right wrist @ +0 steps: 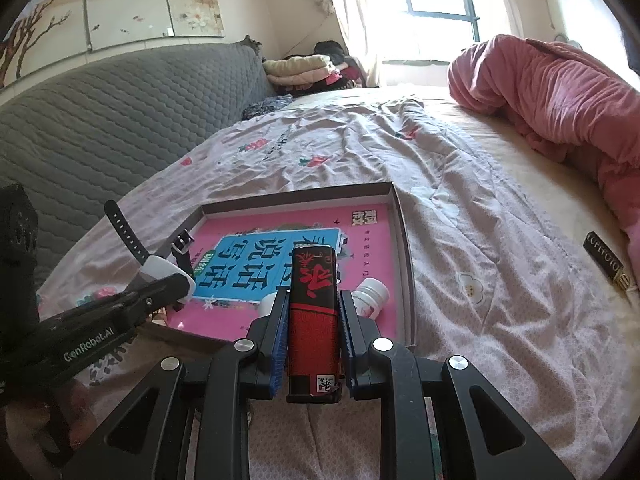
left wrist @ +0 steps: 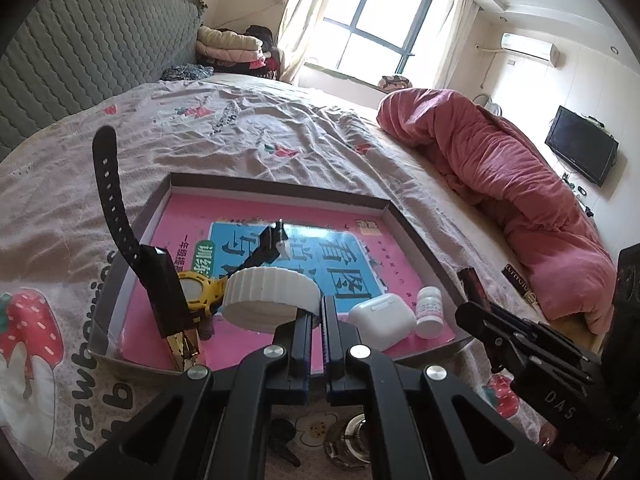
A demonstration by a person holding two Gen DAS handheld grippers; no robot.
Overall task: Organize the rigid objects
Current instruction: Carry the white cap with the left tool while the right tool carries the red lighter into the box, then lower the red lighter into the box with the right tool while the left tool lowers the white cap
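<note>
Red-and-black lighter [right wrist: 314, 312] upright between right gripper [right wrist: 314, 312] jaws.

My left wrist camera sits just behind the left tool [left wrist: 316, 316], looking forward and down across the bed [left wrist: 280, 136] toward the window [left wrist: 384, 20] at upper centre. The shallow box [left wrist: 280, 186] fills the middle, very near. My right wrist camera rides behind the right tool [right wrist: 314, 312], facing the same way from slightly further right, with the box left of centre. Both views share the box, the pink quilt [left wrist: 500, 152] on the right, and the grey headboard [left wrist: 92, 40] at upper left. Each view catches the other tool at its edge.
</note>
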